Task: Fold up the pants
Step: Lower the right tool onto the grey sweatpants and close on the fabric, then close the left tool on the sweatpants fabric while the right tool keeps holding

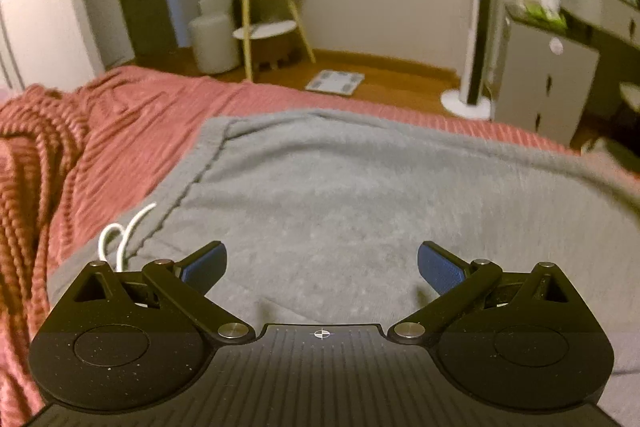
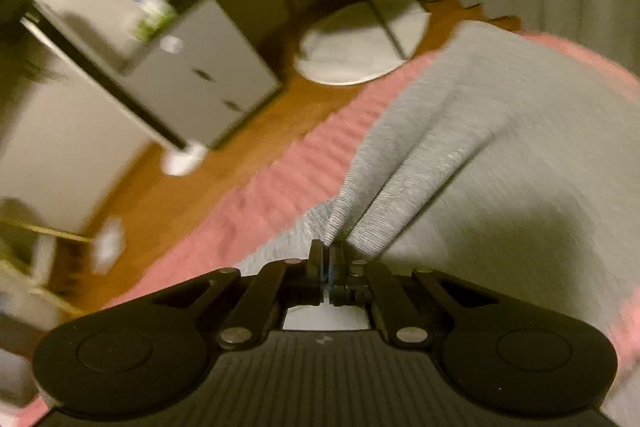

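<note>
Grey sweatpants lie spread on a pink ribbed bedspread. Their waistband seam runs along the left, with a white drawstring looped beside it. My left gripper is open and empty, its blue pads hovering just over the grey fabric. In the right wrist view the pants stretch away over the bedspread. My right gripper is shut on a pinched fold of the pants, pulling taut creases toward it.
A knitted red throw lies at the left of the bed. Beyond the bed edge are a wooden floor, a scale, a yellow-legged side table, a tower fan and a grey cabinet.
</note>
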The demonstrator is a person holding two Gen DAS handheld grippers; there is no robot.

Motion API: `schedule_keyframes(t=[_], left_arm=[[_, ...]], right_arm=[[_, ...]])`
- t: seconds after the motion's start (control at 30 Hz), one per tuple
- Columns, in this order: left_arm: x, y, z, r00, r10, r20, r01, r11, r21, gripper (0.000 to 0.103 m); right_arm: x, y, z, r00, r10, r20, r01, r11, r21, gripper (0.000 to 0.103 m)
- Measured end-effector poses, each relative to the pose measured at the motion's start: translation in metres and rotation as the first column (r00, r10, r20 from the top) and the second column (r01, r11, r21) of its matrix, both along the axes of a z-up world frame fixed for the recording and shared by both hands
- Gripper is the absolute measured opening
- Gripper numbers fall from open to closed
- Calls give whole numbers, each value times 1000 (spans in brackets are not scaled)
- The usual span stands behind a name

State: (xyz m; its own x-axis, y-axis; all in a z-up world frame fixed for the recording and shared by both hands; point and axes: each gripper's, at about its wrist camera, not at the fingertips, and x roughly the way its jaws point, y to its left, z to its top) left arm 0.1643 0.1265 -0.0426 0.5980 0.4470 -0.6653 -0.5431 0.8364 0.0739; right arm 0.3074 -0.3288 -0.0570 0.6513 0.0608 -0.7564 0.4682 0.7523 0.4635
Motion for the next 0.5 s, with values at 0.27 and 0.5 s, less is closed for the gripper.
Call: schedule_keyframes(t=[0.27,0.5], left_arm=[[-27,15,6,994,-1,105,14,993,-121,103],[-31,2,-1,994,-78,72,89,982,-164,103]], right_arm=[[-265,14,-38,999,32,-6,-32,999,32,0],[-283,12,-9,988,31,154,2,978,-210,11]])
